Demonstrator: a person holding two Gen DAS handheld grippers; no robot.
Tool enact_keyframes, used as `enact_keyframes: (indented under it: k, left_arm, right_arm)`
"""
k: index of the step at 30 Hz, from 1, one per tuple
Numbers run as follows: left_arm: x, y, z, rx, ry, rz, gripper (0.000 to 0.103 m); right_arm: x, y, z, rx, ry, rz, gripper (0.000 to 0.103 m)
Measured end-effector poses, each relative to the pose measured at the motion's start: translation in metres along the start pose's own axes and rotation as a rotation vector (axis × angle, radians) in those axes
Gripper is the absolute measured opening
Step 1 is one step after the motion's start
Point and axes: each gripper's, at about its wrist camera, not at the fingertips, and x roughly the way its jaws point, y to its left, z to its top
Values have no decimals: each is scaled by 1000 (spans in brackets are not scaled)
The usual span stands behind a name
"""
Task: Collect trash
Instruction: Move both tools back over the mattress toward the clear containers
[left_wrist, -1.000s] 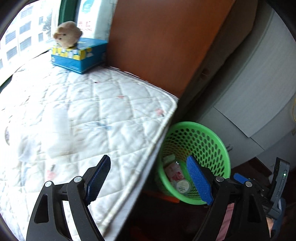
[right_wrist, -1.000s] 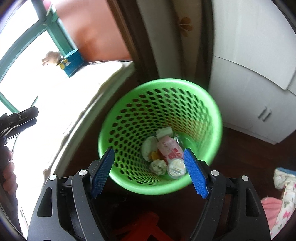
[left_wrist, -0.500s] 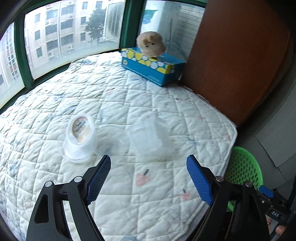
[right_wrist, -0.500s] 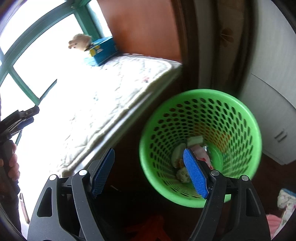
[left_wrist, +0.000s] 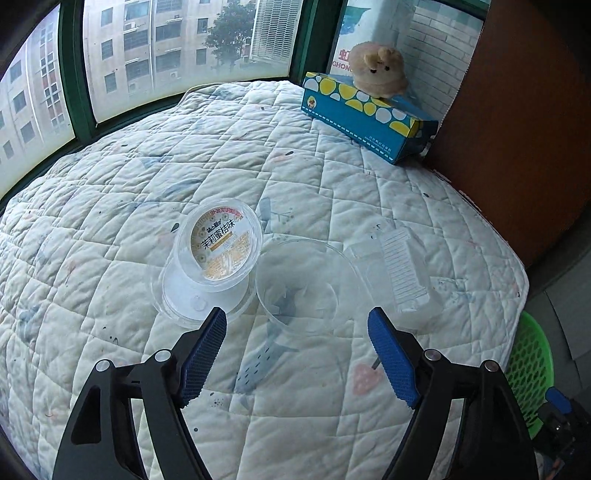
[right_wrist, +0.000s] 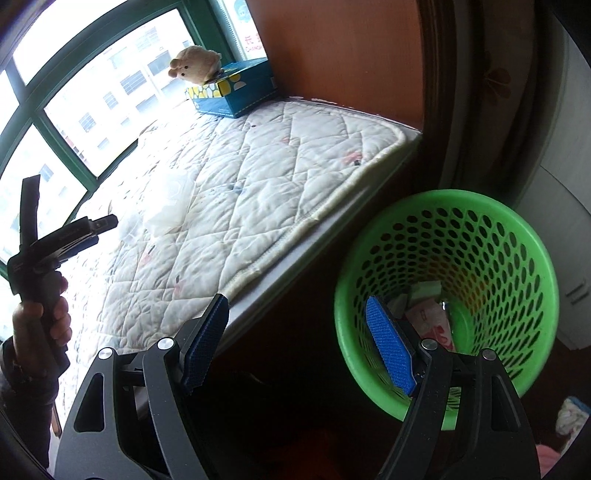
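Collection part-way done. The green basket (right_wrist: 447, 295) on the floor beside the quilted mattress (left_wrist: 258, 166) already holds several discarded wrappers. Three clear plastic pieces remain on the mattress: one labelled tub (left_wrist: 218, 254), one empty cup (left_wrist: 301, 284), one ribbed tray (left_wrist: 400, 273). The left gripper (left_wrist: 297, 350), its jaws spread but lately narrowing, hovers before the cup, gripping nothing. The right gripper (right_wrist: 295, 343), jaws spread and empty, hangs beside the basket.

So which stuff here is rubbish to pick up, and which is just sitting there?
For the job:
- clear round plastic tub with printed lid
- empty clear plastic cup lying on its side
- clear ribbed plastic tray
- green perforated plastic bin

Just lying about:
- blue and yellow tissue box
- beige plush toy
- white quilted mat
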Motion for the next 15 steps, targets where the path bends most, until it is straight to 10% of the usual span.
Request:
enact_keyframes:
  k: [15]
  left_arm:
    - [26,-7,7,1,19,38,77]
  right_arm:
    - [18,21,16,-51,17,29,77]
